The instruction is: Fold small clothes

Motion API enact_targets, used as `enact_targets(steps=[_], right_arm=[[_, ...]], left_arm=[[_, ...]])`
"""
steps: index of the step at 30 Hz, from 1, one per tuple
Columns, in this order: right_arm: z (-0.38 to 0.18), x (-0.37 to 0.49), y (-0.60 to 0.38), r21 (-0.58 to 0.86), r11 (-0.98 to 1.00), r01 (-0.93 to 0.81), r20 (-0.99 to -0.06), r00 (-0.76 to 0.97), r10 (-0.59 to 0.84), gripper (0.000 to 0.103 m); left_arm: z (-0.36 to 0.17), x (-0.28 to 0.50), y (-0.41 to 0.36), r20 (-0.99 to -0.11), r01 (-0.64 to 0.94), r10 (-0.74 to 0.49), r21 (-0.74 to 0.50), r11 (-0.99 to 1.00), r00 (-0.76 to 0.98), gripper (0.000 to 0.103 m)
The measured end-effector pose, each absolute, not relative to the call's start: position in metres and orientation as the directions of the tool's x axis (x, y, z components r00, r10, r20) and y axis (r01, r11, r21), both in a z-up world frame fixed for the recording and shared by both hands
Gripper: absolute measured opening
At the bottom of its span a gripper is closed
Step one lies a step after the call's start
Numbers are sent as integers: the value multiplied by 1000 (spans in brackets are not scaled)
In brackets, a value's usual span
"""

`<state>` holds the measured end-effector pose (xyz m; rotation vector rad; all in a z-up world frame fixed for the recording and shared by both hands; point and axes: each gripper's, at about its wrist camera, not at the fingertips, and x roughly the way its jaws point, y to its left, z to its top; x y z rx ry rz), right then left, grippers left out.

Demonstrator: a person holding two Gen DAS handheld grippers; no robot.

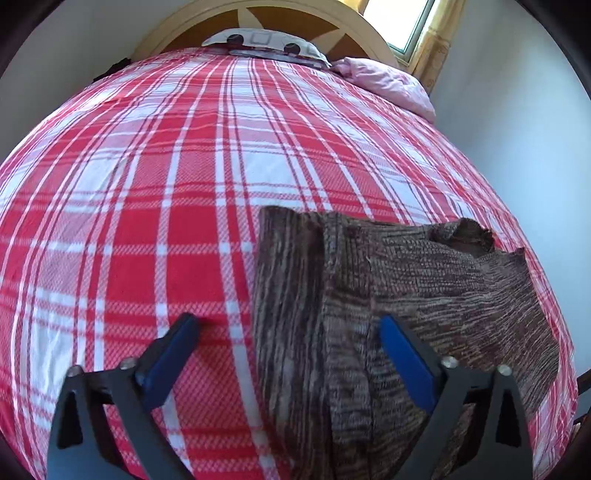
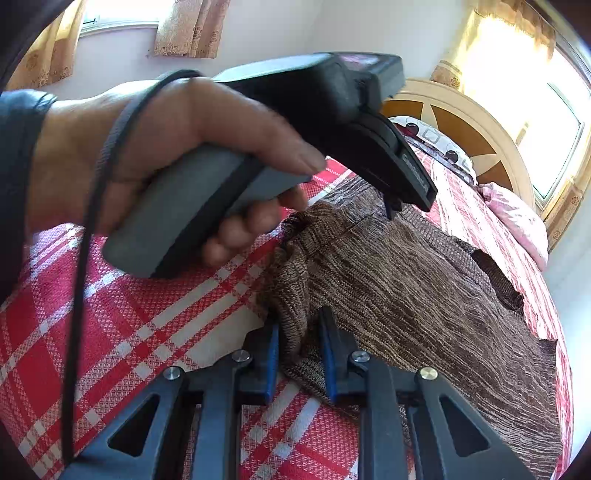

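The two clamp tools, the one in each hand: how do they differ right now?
The left gripper stands wide open, one finger over the checked bedsheet and one over the brown knitted garment, pinching nothing. The right gripper is nearly closed, its jaws squeezing a bunched fold at the garment's edge. Both share black fingers with blue pads and point down at the bed.

Red plaid bed, arched headboard — sunlit window, white walls

A red-and-white plaid bedsheet spreads beneath the tongs, a pink pillow and round headboard far ahead.
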<state>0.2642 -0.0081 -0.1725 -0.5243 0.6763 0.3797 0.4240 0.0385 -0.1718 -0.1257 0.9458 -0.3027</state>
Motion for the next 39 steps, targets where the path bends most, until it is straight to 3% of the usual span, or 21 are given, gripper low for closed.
enact_targets(steps=[3, 4, 5, 7, 10, 16, 22, 31, 39], right_arm=[[-172, 262, -9, -331, 807, -489, -672, 722, 162, 18], [-172, 262, -9, -331, 807, -489, -672, 722, 162, 17], [-172, 261, -9, -330, 807, -489, -672, 722, 162, 17], [-171, 262, -10, -325, 808, -492, -675, 718, 166, 16], [-167, 262, -15, -297, 814, -499, -681, 709, 187, 10], [-149, 264, -42, -186, 853, -488, -674, 695, 251, 8], [-133, 253, -62, -167, 871, -461, -621, 736, 270, 8], [-99, 249, -118, -68, 917, -392, -548, 783, 294, 8], [-88, 245, -161, -5, 941, -338, -525, 802, 286, 7]], left_arm=[[-169, 422, 31, -768, 244, -323, -221, 944, 553, 57], [-169, 423, 31, -760, 266, -350, -239, 934, 547, 33], [-169, 422, 31, -756, 275, -366, -252, 928, 542, 21], [-168, 422, 36, -748, 269, -385, -281, 921, 541, 16], [-167, 423, 45, -731, 251, -429, -348, 903, 530, 14], [-165, 420, 51, -703, 230, -475, -420, 878, 528, 13], [-160, 419, 61, -642, 175, -547, -550, 817, 537, 12], [-119, 408, 33, -555, 197, -590, -609, 768, 586, 12], [-96, 411, -10, -530, 244, -614, -607, 757, 585, 12]])
